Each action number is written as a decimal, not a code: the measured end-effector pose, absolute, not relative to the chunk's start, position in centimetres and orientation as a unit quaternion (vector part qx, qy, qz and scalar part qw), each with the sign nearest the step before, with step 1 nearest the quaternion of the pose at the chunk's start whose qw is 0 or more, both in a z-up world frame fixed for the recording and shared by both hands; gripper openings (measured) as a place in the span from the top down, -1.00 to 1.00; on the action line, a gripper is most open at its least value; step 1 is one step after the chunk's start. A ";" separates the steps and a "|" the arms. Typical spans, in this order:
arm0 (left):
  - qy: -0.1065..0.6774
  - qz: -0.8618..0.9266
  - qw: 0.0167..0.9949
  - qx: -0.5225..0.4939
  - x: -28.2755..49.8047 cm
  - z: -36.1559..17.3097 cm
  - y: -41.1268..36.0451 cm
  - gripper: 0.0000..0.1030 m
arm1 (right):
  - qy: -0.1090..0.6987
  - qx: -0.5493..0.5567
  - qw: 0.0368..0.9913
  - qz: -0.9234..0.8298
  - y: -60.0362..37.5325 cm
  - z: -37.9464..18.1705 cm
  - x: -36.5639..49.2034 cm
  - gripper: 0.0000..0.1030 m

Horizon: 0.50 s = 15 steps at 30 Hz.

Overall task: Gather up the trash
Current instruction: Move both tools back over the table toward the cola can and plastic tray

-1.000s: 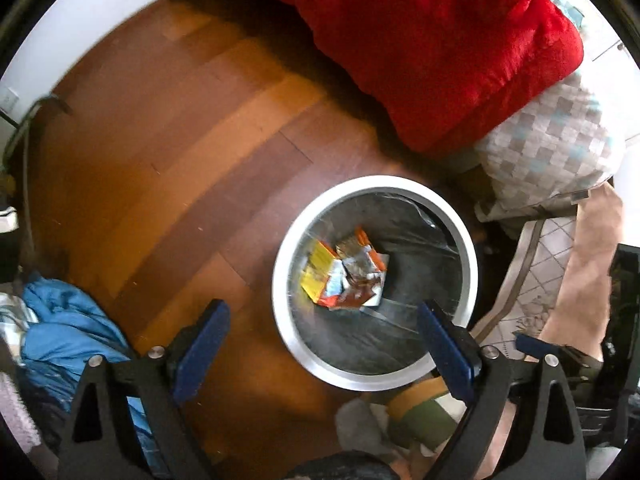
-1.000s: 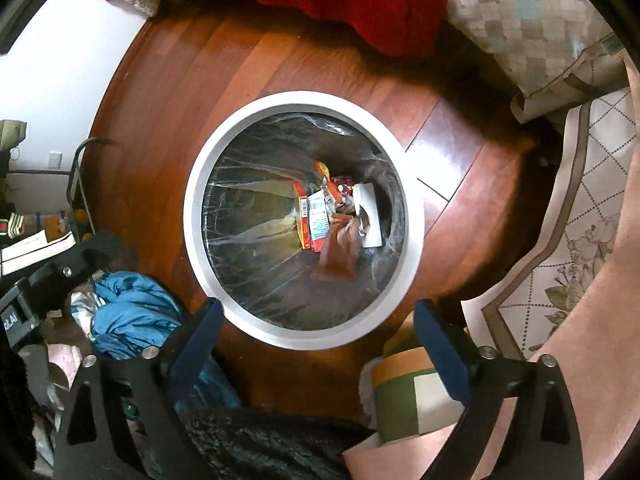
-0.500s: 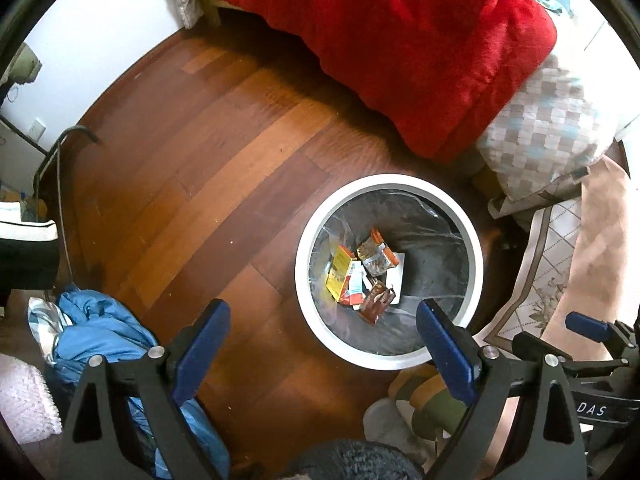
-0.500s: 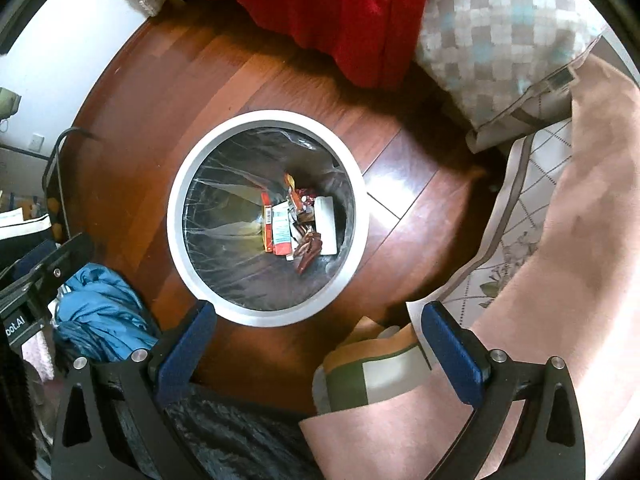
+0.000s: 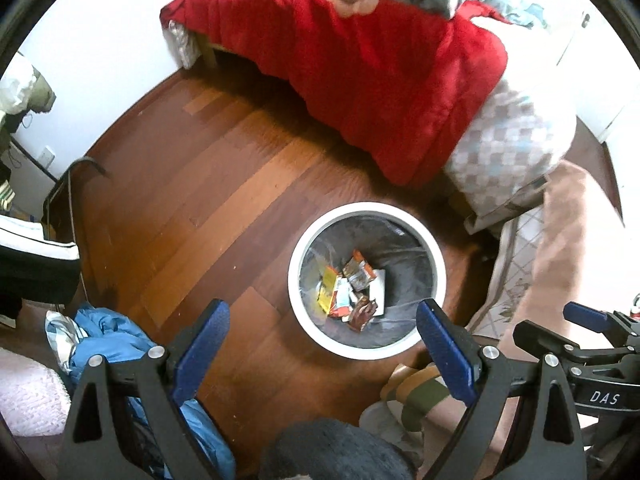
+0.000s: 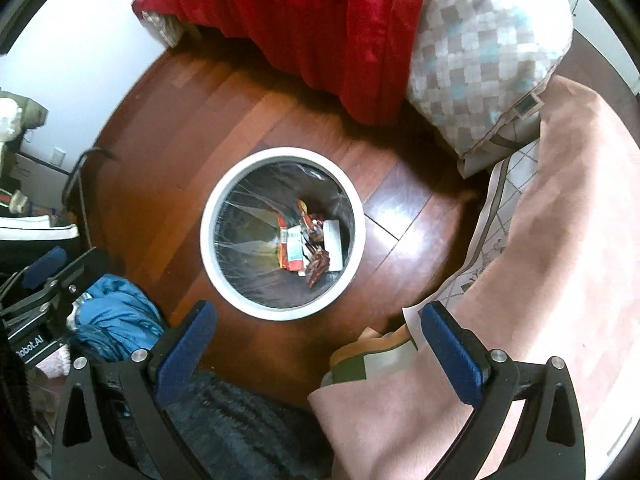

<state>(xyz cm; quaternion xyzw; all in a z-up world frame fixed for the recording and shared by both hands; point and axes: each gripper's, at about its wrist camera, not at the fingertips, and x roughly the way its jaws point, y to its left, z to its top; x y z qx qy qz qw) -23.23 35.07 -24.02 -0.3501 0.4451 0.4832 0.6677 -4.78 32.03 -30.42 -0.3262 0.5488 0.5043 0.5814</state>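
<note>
A round bin with a white rim [image 5: 294, 260] [image 6: 208, 216] and a dark plastic liner stands on the wooden floor. Several wrappers and a white packet lie at its bottom [image 5: 352, 286] [image 6: 310, 246]. My left gripper [image 5: 322, 348] is open and empty, high above the floor, with the bin between and beyond its blue pads. My right gripper [image 6: 318, 346] is open and empty, above the near side of the bin. The right gripper also shows at the right edge of the left wrist view [image 5: 588, 318].
A bed with a red blanket [image 5: 360, 60] and a checked pillow [image 6: 480, 56] lies beyond the bin. A pink cover [image 6: 560, 240] and patterned rug [image 6: 500, 216] are right. Blue cloth [image 5: 112, 344] and shoes [image 5: 36, 248] lie left. A striped sock [image 5: 416, 392] is near.
Both grippers have risen and pulled back from the bin, which now looks smaller and farther. More of the bed and wall has come into view. Both stay open.
</note>
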 end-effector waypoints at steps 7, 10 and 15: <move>0.414 0.505 0.691 -0.310 -22.5 -18.3 31.8 -0.84 | 0.536 -0.257 0.597 0.538 28.3 -23.7 -3.7 -1.00; 0.401 0.503 0.704 -0.299 -21.6 -16.1 30.2 -0.84 | 0.531 -0.226 0.604 0.550 26.1 -21.0 -2.8 -1.00; 0.391 0.490 0.725 -0.285 -18.3 -14.7 27.3 -0.84 | 0.530 -0.188 0.621 0.546 21.3 -17.9 0.4 -1.00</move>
